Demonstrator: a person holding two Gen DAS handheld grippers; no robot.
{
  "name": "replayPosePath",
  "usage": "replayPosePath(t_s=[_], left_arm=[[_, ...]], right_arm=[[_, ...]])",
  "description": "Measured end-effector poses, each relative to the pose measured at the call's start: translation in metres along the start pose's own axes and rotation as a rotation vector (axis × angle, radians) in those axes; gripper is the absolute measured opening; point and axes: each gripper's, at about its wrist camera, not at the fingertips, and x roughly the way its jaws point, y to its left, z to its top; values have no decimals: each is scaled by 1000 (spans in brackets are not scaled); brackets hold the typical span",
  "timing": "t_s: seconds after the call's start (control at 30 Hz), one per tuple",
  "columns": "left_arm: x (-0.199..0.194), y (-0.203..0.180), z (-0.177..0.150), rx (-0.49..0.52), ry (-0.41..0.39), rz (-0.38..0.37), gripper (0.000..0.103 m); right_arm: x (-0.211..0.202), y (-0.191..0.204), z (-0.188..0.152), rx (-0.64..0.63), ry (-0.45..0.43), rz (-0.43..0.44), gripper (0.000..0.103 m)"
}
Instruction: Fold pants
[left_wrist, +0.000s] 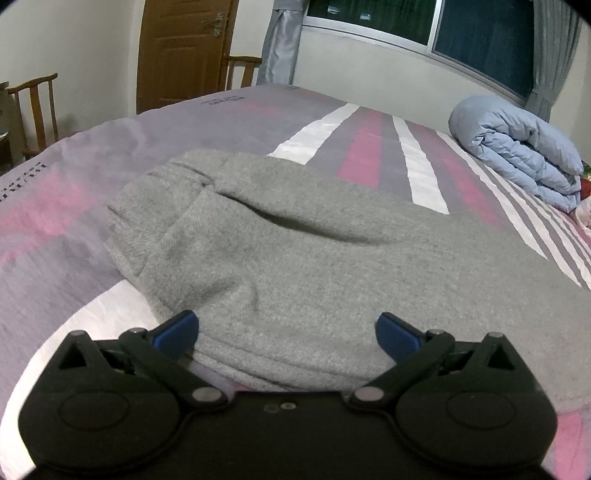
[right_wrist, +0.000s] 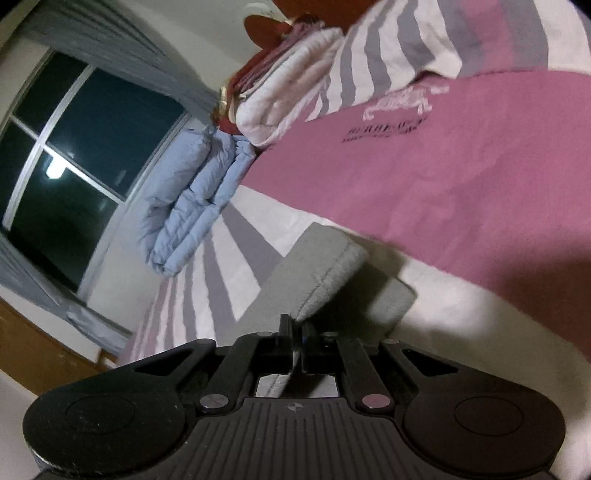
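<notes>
Left open over the pants, right pinching a leg end.

My left gripper (left_wrist: 287, 330) has its blue fingers (left_wrist: 177, 332) spread wide, holding nothing, low over the near edge of the grey pants (left_wrist: 295, 240), which lie partly folded on the striped bedsheet (left_wrist: 74, 177). My right gripper (right_wrist: 295, 332) looks closed, its jaws together on a doubled grey hem of the pants (right_wrist: 325, 273), lifted a little off the sheet. To fold well, I judge I should pin the fold line with the left and carry the hem across in one flat arc, keeping both layers aligned, then release only once edges meet. Count: one pair of pants, two grippers, one rolled blue duvet (left_wrist: 517, 147), two wooden chairs (left_wrist: 37, 107), one door (left_wrist: 184, 48).
</notes>
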Motion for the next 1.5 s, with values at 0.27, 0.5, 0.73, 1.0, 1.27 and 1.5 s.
replayPosePath(t_s=[0.27,0.5,0.73,1.0,1.27,1.5], left_arm=[[0,-1,0,2,2,1,97],[1,-1,-1,4,2,1,97],[2,-2,-1,9,5,3,97],[4,-3,-2,19,10,-1,98],[-8,-3,5,37,-6,-18,92],[-21,4,38,61,-83,-11,85]], right_arm=[[1,-32,-4,82,38,-33,8],[-2,-55,5,179,0,-19,34],[15,-20,30,-54,20,-28,17],[26,-26,49,-176,73,-78,17],[-3,-36,29,-189,-22,-165,27],[-17,27,-5,-374,-27,-108,27]])
